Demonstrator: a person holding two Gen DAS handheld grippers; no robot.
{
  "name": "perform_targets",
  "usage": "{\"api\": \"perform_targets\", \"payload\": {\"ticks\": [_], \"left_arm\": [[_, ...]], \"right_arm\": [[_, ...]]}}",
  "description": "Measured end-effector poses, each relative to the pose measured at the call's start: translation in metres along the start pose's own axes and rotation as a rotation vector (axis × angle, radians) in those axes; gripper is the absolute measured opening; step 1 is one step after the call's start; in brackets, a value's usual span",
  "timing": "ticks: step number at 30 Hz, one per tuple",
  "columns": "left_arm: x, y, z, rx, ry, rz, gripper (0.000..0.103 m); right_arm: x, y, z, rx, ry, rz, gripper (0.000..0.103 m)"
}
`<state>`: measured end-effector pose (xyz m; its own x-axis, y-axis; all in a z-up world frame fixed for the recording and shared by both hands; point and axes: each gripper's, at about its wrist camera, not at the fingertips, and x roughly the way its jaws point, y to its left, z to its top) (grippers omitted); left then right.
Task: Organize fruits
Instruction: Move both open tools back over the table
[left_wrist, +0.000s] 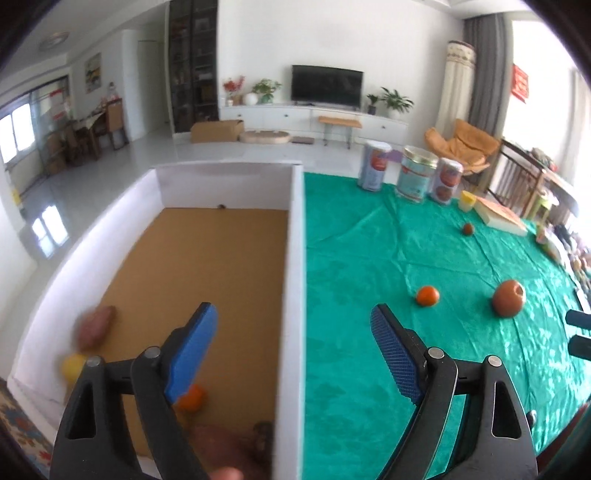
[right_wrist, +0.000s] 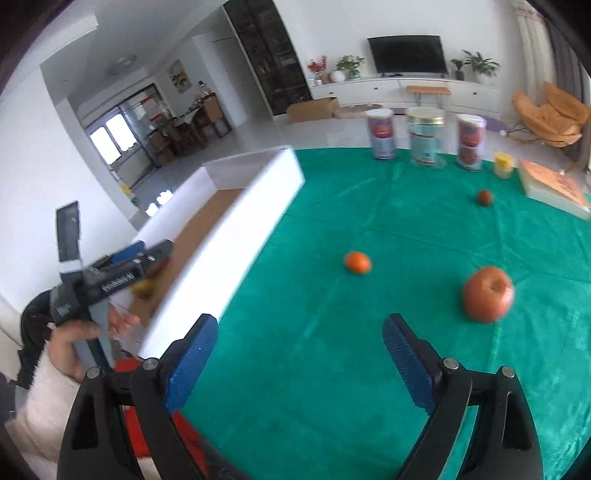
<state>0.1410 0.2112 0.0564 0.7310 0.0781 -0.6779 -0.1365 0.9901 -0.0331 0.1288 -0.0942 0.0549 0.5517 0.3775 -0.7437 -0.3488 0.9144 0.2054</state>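
A white-walled box (left_wrist: 291, 266) with a brown floor stands at the table's left edge, also in the right wrist view (right_wrist: 236, 236). Inside it lie a sweet potato (left_wrist: 94, 326), a yellow fruit (left_wrist: 72, 367), an orange (left_wrist: 192, 397) and brownish items near the bottom corner. On the green cloth lie an orange (left_wrist: 427, 296) (right_wrist: 357, 262), an apple (left_wrist: 509, 297) (right_wrist: 487, 293) and a small dark fruit (left_wrist: 468, 229) (right_wrist: 484, 197). My left gripper (left_wrist: 295, 332) is open, straddling the box's right wall; it also shows in the right wrist view (right_wrist: 140, 258). My right gripper (right_wrist: 299, 339) is open above the cloth, the apple just ahead to its right.
Three tins (left_wrist: 413, 173) (right_wrist: 424, 138), a yellow cup (left_wrist: 467, 201) (right_wrist: 504, 164) and a book (left_wrist: 500, 218) (right_wrist: 554, 188) stand along the table's far edge. More clutter lies at the far right edge (left_wrist: 554, 240). The room floor lies beyond the box.
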Motion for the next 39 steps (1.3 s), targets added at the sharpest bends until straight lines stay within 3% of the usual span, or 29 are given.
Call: {"api": "perform_targets", "payload": {"ticks": [3, 5, 8, 10, 12, 14, 17, 27, 31, 33, 36, 39], "left_arm": [[0.024, -0.027, 0.001, 0.043, 0.054, 0.020, 0.086], [0.035, -0.041, 0.000, 0.086, 0.083, 0.072, 0.086], [0.049, -0.055, -0.006, 0.159, 0.116, 0.210, 0.086], [0.055, -0.053, -0.010, 0.166, 0.117, 0.294, 0.086], [0.060, -0.046, -0.012, 0.154, 0.153, 0.332, 0.082], [0.062, -0.042, -0.015, 0.160, 0.172, 0.318, 0.083], [0.068, -0.036, -0.025, 0.157, 0.228, 0.362, 0.082], [0.047, -0.047, -0.041, 0.173, 0.199, 0.369, 0.084], [0.045, -0.045, -0.036, 0.142, 0.198, 0.318, 0.084], [0.030, -0.043, -0.029, 0.081, 0.128, 0.318, 0.085], [-0.008, -0.061, -0.026, 0.038, -0.052, 0.330, 0.092], [-0.031, -0.093, -0.029, 0.060, -0.110, 0.194, 0.094]], "right_arm": [[-0.014, -0.099, -0.040, 0.089, 0.011, -0.237, 0.091], [-0.024, -0.152, -0.065, 0.154, 0.010, -0.355, 0.091], [-0.034, -0.207, -0.093, 0.254, 0.010, -0.420, 0.091], [-0.030, -0.223, -0.101, 0.291, 0.006, -0.430, 0.091], [-0.019, -0.226, -0.102, 0.286, 0.000, -0.439, 0.091], [-0.011, -0.223, -0.100, 0.262, -0.003, -0.438, 0.091], [0.004, -0.217, -0.100, 0.240, 0.005, -0.428, 0.091], [0.013, -0.209, -0.111, 0.193, 0.005, -0.439, 0.091], [0.013, -0.210, -0.112, 0.201, 0.003, -0.441, 0.092], [0.012, -0.210, -0.113, 0.208, 0.002, -0.445, 0.093], [0.011, -0.212, -0.113, 0.218, 0.003, -0.449, 0.095], [0.011, -0.212, -0.113, 0.220, 0.004, -0.451, 0.095]]}}
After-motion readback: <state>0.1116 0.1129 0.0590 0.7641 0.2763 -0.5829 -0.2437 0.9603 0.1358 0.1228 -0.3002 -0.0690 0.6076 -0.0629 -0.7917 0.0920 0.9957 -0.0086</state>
